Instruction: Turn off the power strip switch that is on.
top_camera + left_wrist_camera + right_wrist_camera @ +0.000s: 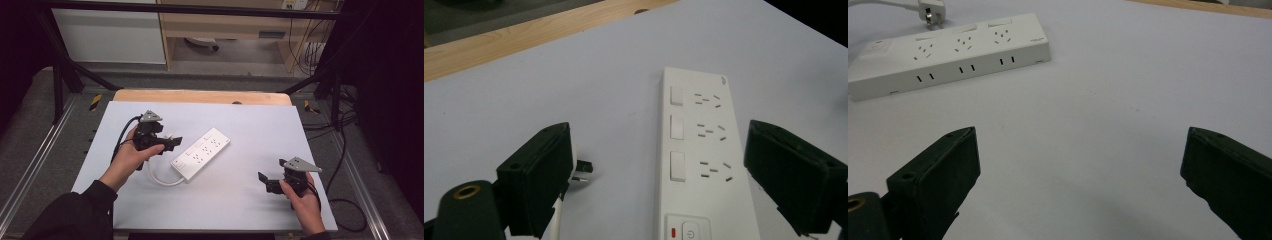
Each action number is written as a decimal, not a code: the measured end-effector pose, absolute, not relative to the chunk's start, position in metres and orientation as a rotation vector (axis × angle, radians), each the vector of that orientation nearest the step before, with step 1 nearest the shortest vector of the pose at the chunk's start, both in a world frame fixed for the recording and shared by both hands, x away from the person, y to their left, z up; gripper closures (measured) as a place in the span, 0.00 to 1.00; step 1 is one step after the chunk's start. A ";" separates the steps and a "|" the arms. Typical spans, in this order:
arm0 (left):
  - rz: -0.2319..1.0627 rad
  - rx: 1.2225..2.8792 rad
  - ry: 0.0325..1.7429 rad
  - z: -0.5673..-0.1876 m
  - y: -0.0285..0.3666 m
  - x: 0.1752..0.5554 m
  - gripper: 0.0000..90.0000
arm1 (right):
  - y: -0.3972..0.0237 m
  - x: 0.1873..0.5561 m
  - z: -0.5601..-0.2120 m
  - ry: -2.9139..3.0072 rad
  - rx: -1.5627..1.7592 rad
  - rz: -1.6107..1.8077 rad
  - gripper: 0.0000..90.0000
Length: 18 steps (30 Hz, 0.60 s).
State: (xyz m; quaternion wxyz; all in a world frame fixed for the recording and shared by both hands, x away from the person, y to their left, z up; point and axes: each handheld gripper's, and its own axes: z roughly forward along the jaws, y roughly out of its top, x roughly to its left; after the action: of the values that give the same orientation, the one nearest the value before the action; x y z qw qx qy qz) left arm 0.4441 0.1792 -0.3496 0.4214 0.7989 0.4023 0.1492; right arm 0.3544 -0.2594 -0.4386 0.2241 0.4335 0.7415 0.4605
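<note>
Lying on the white tabletop (250,190), a power strip (201,153) sits between two wide-open hand-held grippers, left (172,143) and right (264,181).

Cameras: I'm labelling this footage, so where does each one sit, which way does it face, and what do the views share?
High view: above the person's side, looking forward and down on the table; forearms, both hands, left gripper, right gripper.
Left gripper view: rides the left gripper, open jaws over the power strip, plug beside.
Right gripper view: low over the table, open jaws toward the power strip's side.
Shared: power strip and plug in all three.
</note>
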 end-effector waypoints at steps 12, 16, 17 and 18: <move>0.376 2.003 1.024 -0.356 0.175 0.454 0.14 | -0.259 0.354 -0.438 2.046 1.195 1.274 0.03; 0.374 2.004 1.030 -0.359 0.173 0.457 0.15 | -0.260 0.354 -0.438 2.048 1.193 1.273 0.03; 0.372 2.004 1.030 -0.360 0.173 0.458 0.15 | -0.260 0.354 -0.438 2.047 1.195 1.274 0.03; 0.375 2.005 1.030 -0.361 0.172 0.459 0.15 | -0.260 0.354 -0.438 2.046 1.195 1.275 0.03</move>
State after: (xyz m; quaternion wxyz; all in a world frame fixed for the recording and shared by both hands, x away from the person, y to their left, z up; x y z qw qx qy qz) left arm 0.4590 0.1723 -0.3606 0.4151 0.7982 0.4102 0.1493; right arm 0.3541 -0.2600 -0.4382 0.2236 0.4328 0.7412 0.4619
